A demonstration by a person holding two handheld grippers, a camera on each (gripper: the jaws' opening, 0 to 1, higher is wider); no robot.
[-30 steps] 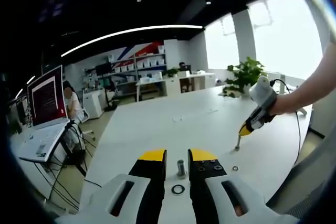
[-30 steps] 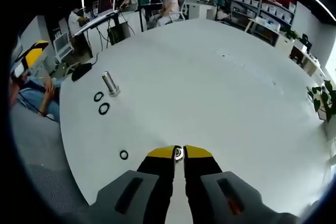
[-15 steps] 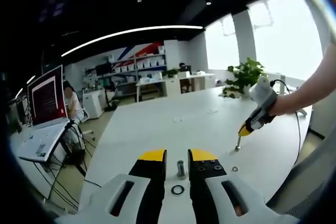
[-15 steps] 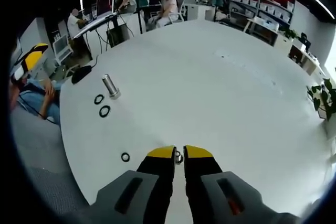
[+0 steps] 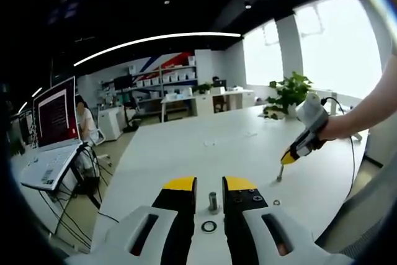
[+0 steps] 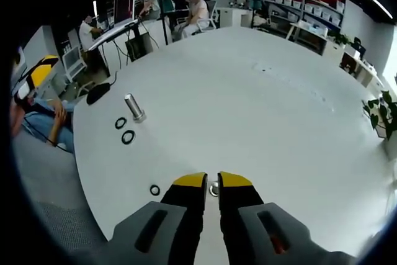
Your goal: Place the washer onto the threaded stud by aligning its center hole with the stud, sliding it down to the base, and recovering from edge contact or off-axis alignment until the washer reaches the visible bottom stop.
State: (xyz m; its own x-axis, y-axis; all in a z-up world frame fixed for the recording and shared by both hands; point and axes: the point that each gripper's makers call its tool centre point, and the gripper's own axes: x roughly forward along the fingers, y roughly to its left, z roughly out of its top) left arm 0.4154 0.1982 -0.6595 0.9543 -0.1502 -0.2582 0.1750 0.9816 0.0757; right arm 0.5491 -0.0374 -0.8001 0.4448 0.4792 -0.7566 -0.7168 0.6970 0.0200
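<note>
A: Right gripper view: your right tool (image 6: 212, 184) nips a washer (image 6: 213, 188) above the desk (image 6: 260, 103); the stud (image 6: 134, 107) stands well apart.

B: And your left tool (image 5: 209, 185)?

A: Parted around the stud; carry the washer level, hole over axis.

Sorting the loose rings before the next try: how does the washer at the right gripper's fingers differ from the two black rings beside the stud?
The washer looks pale and metallic; the two black rings are dark. It sits between the right gripper fingertips, while the rings lie free on the white table next to the upright stud. Both are small flat rings with a centre hole.
</note>
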